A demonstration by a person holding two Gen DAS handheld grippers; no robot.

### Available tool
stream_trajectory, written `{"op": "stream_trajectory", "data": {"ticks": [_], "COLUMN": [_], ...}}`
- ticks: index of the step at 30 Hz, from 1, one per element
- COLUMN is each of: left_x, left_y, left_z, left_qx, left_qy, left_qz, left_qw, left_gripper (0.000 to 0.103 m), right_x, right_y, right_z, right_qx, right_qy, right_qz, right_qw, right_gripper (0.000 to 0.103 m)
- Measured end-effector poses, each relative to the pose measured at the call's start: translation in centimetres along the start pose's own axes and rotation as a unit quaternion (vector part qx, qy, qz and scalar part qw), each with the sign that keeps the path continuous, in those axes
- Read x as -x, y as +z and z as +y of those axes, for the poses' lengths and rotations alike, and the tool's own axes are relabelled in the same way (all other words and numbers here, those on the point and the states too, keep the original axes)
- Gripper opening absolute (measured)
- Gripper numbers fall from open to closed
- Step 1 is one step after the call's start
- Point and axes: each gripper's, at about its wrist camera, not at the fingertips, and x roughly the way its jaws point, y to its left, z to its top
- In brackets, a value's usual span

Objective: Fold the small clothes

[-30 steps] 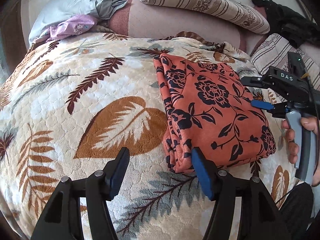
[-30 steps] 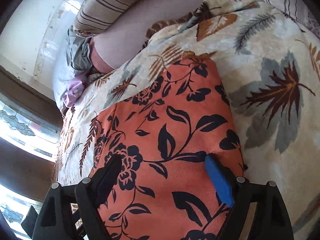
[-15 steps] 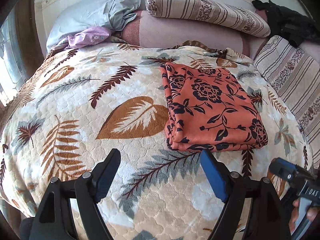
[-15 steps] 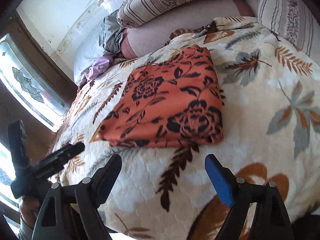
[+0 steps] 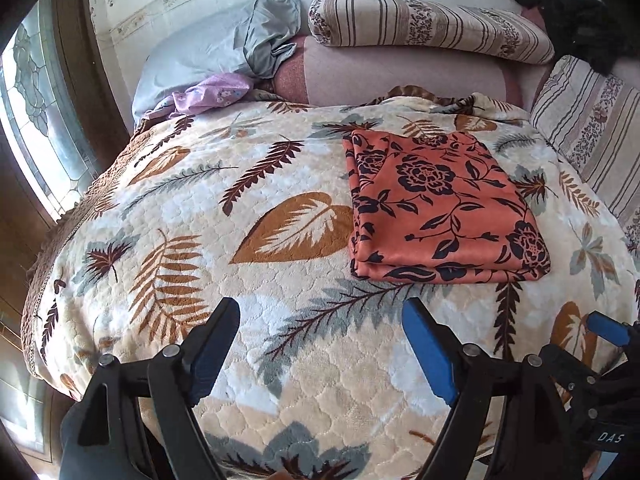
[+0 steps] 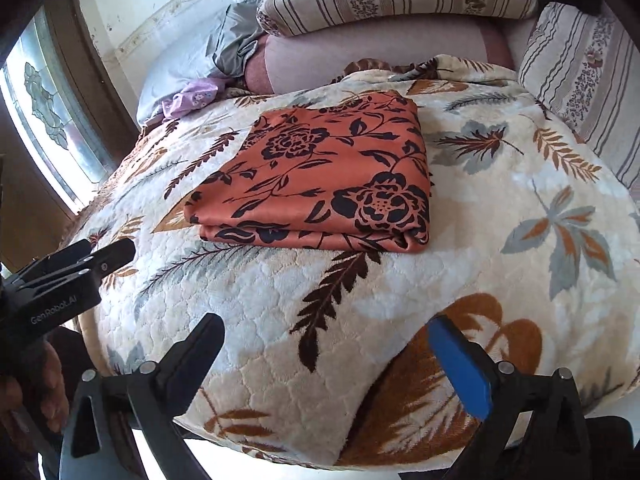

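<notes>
An orange cloth with black flowers [image 5: 436, 204] lies folded into a flat rectangle on the leaf-patterned blanket [image 5: 240, 240]. It also shows in the right wrist view [image 6: 328, 176]. My left gripper [image 5: 320, 340] is open and empty, held back over the blanket's near edge, apart from the cloth. My right gripper [image 6: 332, 356] is open and empty too, near the bed's front edge. The right gripper's tip shows at the lower right of the left wrist view [image 5: 604, 330]. The left gripper shows at the left of the right wrist view [image 6: 72, 272].
Striped bolsters [image 5: 424, 24] and a mauve cushion [image 5: 400, 76] line the head of the bed. A grey pillow [image 5: 216, 52] and a lilac garment [image 5: 208, 94] lie at the back left. A dark garment [image 5: 580, 20] sits at the back right. A window [image 5: 36, 120] is on the left.
Both grippers have drawn back from the folded cloth toward the bed's front edge. They were at the cloth's near edge and side one second ago. The cloth has stayed put.
</notes>
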Motion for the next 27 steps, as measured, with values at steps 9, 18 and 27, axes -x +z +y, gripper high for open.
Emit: {"op": "stream_trajectory", "data": {"ticks": [9,18,27], "left_x": [2.6,4.3,4.2], "left_y": [0.9,1.5,1.7], "left_z": [0.3,0.9,1.6], "left_qx": [0.034,0.040,0.044], "left_qy": [-0.032,-0.024,-0.023], "left_qz": [-0.017,-0.045,-0.048], "left_qw": [0.9988,0.9979,0.9976], "left_gripper": [0.088,0.090,0.090], "right_x": [3.3,4.8,5.1], "right_y": [1.5,2.5,3.4], "right_z": [0.3,1.1,2.0], "right_qx": [0.003,0.008,0.012], "right_qy": [-0.063,-0.092,-0.102], "right_qz": [-0.041,-0.059,-0.065], "right_qw": [0.997,0.994,0.993], "right_gripper": [0.103,0.103,0.103]}}
